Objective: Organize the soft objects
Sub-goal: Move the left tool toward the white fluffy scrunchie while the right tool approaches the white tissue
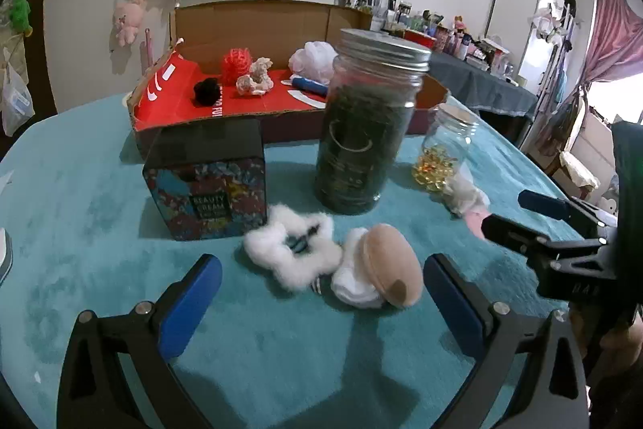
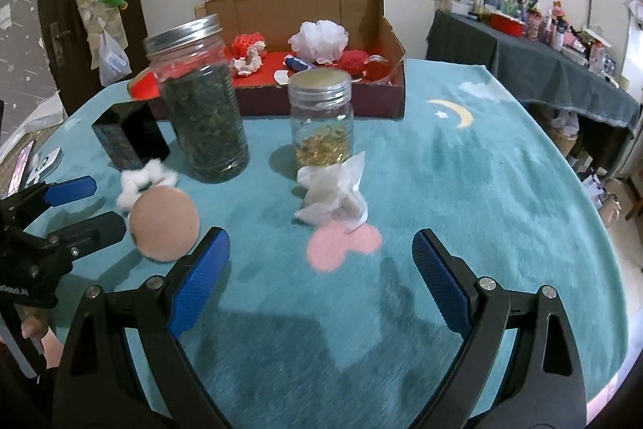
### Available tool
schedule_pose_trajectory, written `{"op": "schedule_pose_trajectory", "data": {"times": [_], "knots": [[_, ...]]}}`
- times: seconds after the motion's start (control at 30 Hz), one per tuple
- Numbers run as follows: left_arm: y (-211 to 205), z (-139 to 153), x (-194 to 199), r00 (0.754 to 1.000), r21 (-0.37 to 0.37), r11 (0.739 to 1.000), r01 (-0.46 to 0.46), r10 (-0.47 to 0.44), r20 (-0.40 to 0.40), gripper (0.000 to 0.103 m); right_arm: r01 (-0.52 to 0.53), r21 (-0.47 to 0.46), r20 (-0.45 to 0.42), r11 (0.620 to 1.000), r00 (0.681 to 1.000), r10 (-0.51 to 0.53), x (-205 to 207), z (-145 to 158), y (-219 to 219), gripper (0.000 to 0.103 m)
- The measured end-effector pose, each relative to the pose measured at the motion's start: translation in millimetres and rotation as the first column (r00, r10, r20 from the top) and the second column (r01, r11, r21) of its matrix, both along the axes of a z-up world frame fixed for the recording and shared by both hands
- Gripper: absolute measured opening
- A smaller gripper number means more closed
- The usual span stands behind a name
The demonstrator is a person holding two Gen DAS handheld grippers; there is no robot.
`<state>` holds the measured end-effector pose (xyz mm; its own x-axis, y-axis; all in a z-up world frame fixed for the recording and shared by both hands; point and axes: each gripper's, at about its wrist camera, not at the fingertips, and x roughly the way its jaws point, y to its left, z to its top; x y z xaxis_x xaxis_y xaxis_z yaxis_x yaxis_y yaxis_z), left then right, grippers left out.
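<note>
Both tongs hang spread, left tongs (image 1: 321,292) near the puff (image 1: 392,266); right tongs (image 2: 321,268) near the tissue (image 2: 333,196). Only the right view shows the moon print (image 2: 456,113) on the desk (image 2: 482,187).

Tea jar (image 1: 367,123), capsule jar (image 2: 321,119), cream tin (image 1: 207,183).

Both grippers share one build. The left gripper (image 1: 321,302) has black angular arms, silver round screws at the joints and textured blue fingertips (image 1: 189,308). The right gripper (image 2: 321,278) matches, with blue pads (image 2: 201,280) on black arms.
</note>
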<state>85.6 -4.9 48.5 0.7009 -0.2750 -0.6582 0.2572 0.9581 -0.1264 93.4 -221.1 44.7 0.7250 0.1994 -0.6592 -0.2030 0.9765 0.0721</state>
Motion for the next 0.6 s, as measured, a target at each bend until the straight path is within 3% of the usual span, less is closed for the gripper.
{"op": "schedule_pose_trajectory", "data": {"times": [0.3, 0.6], "knots": [[17, -8, 25, 0.995, -0.017, 0.999, -0.051, 0.049, -0.089, 0.096, -0.029, 0.005, -0.081, 1.000, 0.996, 0.029, 35, -3, -2, 0.093], [24, -14, 40, 0.986, 0.024, 0.994, -0.103, 0.105, -0.126, 0.092, -0.030, -0.010, -0.110, 0.999, 0.994, 0.029, 55, -5, -1, 0.093]]}}
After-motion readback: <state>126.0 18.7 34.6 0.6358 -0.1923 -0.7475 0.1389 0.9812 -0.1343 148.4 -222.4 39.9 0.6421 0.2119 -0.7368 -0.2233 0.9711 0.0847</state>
